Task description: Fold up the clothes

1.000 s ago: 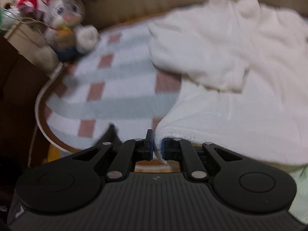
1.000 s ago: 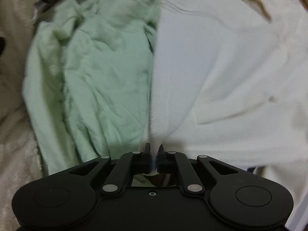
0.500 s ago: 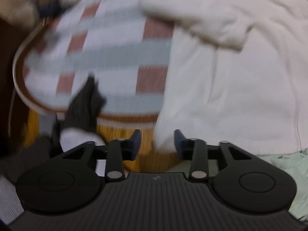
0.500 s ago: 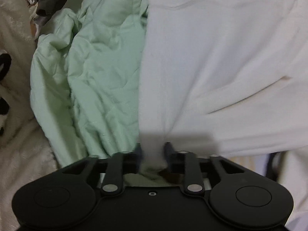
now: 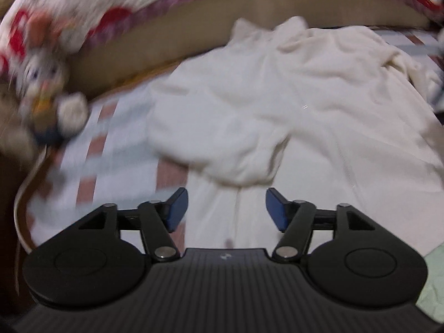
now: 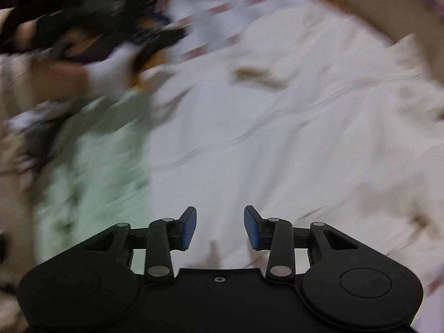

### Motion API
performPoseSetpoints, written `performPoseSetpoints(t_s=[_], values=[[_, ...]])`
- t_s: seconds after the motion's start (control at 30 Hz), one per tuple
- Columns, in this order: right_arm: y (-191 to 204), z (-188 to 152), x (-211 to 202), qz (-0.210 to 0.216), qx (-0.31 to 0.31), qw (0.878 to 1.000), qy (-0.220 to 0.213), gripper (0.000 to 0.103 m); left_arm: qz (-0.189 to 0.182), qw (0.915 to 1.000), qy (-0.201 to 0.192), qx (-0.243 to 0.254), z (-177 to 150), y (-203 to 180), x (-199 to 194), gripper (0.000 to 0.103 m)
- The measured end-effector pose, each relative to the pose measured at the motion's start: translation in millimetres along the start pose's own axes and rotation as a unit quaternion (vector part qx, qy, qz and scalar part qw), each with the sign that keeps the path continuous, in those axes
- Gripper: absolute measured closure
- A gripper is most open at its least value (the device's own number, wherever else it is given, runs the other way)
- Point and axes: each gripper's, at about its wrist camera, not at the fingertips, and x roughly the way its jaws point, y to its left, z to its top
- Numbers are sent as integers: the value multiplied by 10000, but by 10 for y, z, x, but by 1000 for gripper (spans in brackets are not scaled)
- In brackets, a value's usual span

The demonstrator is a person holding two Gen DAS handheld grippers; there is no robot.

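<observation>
A cream fleece zip jacket point(image 5: 319, 127) lies spread on the bed, one sleeve point(image 5: 222, 138) folded across its front. My left gripper point(image 5: 226, 209) hovers open over its lower edge, nothing between the blue pads. In the right wrist view the same cream jacket point(image 6: 277, 138) fills the middle and right, blurred by motion. Above its near part my right gripper point(image 6: 220, 227) is open and empty. The person's other hand point(image 6: 111, 69), in a white glove, holds the left tool at upper left.
A pale green garment point(image 6: 91, 166) lies crumpled left of the jacket. A checked blanket point(image 5: 111, 166) covers the bed under the clothes. A plush rabbit point(image 5: 47, 94) sits at the bed's left edge, below a red patterned quilt point(image 5: 138, 5).
Both grippers were shut on the jacket's edge a second ago. They opened, let it go, and now hover wide open above it. Both cameras have swung upward.
</observation>
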Motion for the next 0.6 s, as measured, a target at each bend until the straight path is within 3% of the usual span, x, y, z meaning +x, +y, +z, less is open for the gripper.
performPoseSetpoints(t_s=[0.1, 0.23, 0.4, 0.6], values=[[-217, 114, 43, -622, 203, 9973, -343, 60, -138, 9992, -131, 353, 144, -250, 168, 34], [-470, 156, 218, -1267, 314, 9906, -403, 60, -208, 9967, 81, 776, 263, -589, 533, 34], [-601, 140, 489, -1554, 161, 9873, -305, 60, 325, 9856, 272, 1639, 273, -890, 1071, 34], [-800, 107, 727, -1532, 175, 9873, -392, 59, 369, 9903, 556, 1217, 381, -684, 1468, 34]])
